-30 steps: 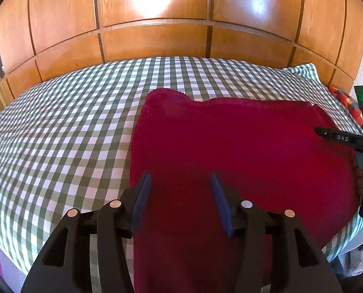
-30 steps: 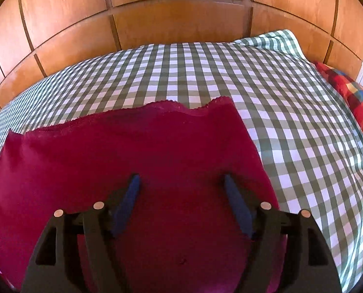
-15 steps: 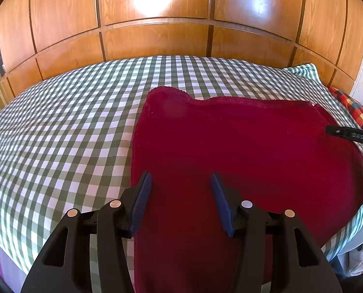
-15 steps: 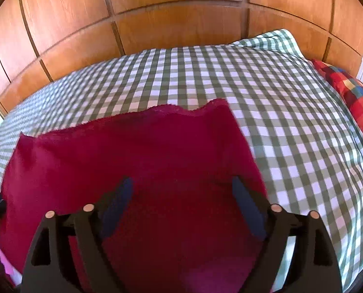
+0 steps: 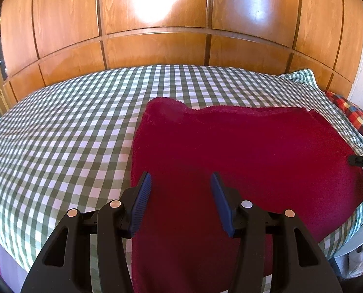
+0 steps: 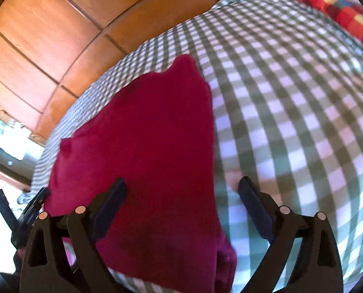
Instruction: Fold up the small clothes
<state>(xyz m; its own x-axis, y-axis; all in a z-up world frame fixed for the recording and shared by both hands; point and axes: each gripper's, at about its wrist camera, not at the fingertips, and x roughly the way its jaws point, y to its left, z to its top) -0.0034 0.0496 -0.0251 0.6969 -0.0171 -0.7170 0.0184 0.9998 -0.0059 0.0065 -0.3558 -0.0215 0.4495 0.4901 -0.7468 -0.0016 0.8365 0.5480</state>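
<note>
A dark red cloth (image 5: 242, 151) lies flat on the green-and-white checked bedspread (image 5: 59, 134), its near part hanging over the bed's front edge. My left gripper (image 5: 181, 193) hovers over the cloth's left near part, open, with nothing between its blue pads. In the right wrist view the red cloth (image 6: 144, 134) looks tilted and blurred. My right gripper (image 6: 184, 197) straddles the cloth's right edge from above, its jaws opening wide and the pads pressing on nothing. The right gripper's tip (image 5: 362, 161) shows at the far right of the left wrist view.
Wooden wardrobe panels (image 5: 157, 44) stand behind the bed. A multicoloured checked pillow (image 5: 357, 119) and a green checked pillow (image 5: 301, 75) lie at the bed's right end. The left gripper's body (image 6: 22, 214) shows at the lower left of the right wrist view.
My right gripper slid to the cloth's right edge, rolled, and its jaws spread wider. In the left wrist view it drew back to the frame's right edge. The left gripper stayed put.
</note>
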